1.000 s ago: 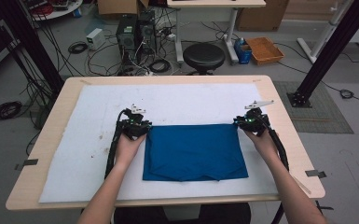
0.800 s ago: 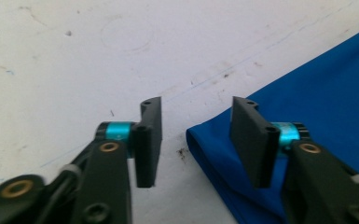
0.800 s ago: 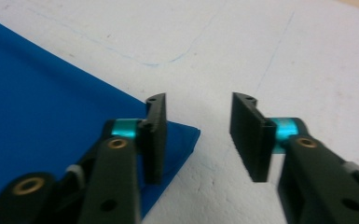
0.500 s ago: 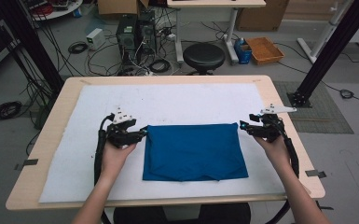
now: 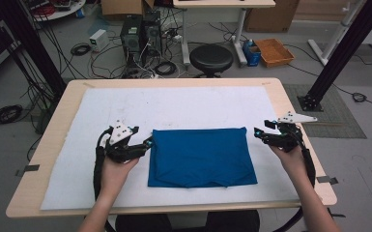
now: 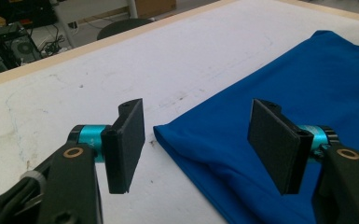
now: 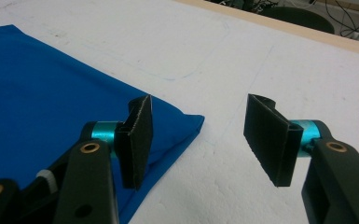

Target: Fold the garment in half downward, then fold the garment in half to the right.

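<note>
**Squarely between the two grippers: the folded cloth and its long axis**

Plainly, the folded blue cloth (image 5: 202, 157) lies flat near the middle of the white-covered surface (image 5: 183, 104), its long axis running from one gripper across to the other. The left gripper (image 5: 147, 143) sits just beside the cloth's left far corner, jaws pointing inward toward it; in the left gripper view that corner (image 6: 161, 132) falls in the gap between the two black plates, slightly ahead of them and lower. These jaws stand wide apart and hold nothing.

The right gripper (image 5: 257, 133) hangs a little off the right far corner, also aimed inward, and is the less close of the two (a strip of bare white shows between it and the cloth's edge in the high view). In the right gripper view the corner (image 7: 193, 122) lies ahead and toward the inner plate rather than centred. These jaws too are spread wide and empty.

My reading is that any pinch of the far corners needs the right gripper to travel farther inward than the left.
</note>
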Motion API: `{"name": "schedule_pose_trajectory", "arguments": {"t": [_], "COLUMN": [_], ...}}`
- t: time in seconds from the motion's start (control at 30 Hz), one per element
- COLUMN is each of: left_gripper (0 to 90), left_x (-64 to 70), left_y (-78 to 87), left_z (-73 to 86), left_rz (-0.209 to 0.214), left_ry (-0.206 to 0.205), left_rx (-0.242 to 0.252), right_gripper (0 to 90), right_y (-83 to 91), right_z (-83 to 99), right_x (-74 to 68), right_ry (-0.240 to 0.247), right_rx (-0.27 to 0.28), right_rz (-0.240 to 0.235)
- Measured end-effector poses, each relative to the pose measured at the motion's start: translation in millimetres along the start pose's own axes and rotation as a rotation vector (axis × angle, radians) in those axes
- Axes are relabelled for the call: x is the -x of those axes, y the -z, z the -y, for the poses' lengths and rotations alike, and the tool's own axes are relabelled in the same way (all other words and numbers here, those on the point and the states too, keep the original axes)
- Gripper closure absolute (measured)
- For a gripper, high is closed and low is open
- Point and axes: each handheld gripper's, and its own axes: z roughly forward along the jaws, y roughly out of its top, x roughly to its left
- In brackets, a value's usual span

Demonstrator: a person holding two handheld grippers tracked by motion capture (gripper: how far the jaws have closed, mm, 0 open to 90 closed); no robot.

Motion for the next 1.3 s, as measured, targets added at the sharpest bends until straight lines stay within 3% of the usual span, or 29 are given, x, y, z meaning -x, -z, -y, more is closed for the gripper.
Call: {"name": "schedule_pose_trajectory", "arguments": {"t": [0.67, 1.0, 1.17, 1.3], "left_gripper": [36.1, 36.8, 37.7, 42.6], "left_x": [-0.1, -0.5, 1.6, 9.7], "left_y": [2.5, 2.6, 6.0, 19.7], "left_z": [3.1, 4.1, 3.0, 12.6], "left_rz": [-0.003, 0.002, 0.016, 0.000], "left_ry": [0.004, 0.023, 0.060, 0.156], "left_rx": [-0.006, -0.038, -0.073, -0.120], "right_gripper": [42.4, 42.6, 42.7, 42.9], "right_y": [-0.4, -3.5, -1.7, 0.8], "right_z": [0.5, -0.7, -0.1, 0.9], "right_x": [0.4, -1.2, -0.3, -0.2], "right_ry": [0.001, 0.004, 0.000, 0.003], "right_rx": [0.001, -0.003, 0.003, 0.008], "right_rz": [0.004, 0.005, 0.008, 0.010]}}
